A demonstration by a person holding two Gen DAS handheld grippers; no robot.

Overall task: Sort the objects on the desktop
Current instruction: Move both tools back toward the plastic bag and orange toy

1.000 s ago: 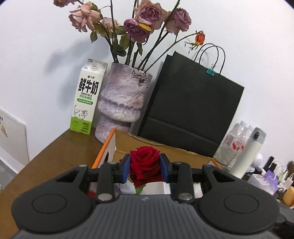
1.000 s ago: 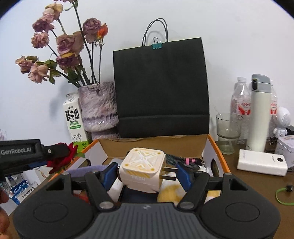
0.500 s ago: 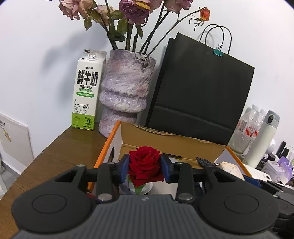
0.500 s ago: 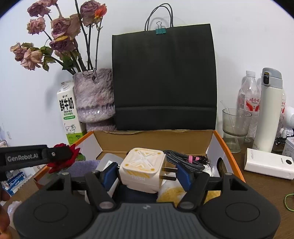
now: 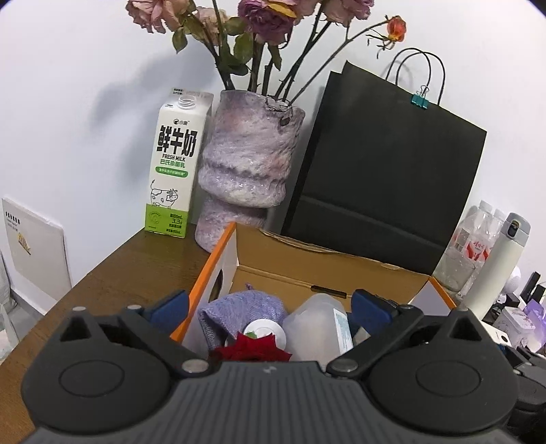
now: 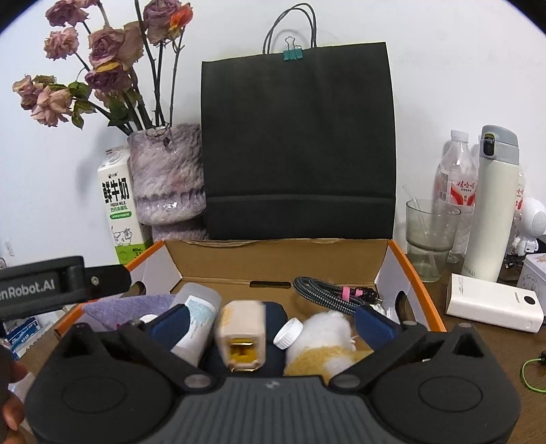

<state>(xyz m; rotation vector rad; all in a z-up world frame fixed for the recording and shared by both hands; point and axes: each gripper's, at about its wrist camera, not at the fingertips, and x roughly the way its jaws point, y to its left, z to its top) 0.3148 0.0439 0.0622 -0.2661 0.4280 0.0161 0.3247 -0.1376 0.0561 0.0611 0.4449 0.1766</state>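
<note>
Below the left fingers (image 5: 163,309), the rose (image 5: 250,350) is half hidden by the gripper body; its stem cannot be seen. Between the right fingers (image 6: 169,324), the charger (image 6: 242,333) is motion-blurred. The dried flowers (image 5: 262,17) are cut off at the top edge. Small print on the milk carton (image 5: 172,170) is too fine to read. A hand (image 6: 10,396) is cropped at the left edge.

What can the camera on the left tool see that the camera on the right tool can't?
Only the left wrist view shows the red rose lying in the box. Only the right wrist view shows the white charger, braided cable, power bank and the left tool's side. Both show the cardboard box, black bag, vase, milk carton and purple cloth.
</note>
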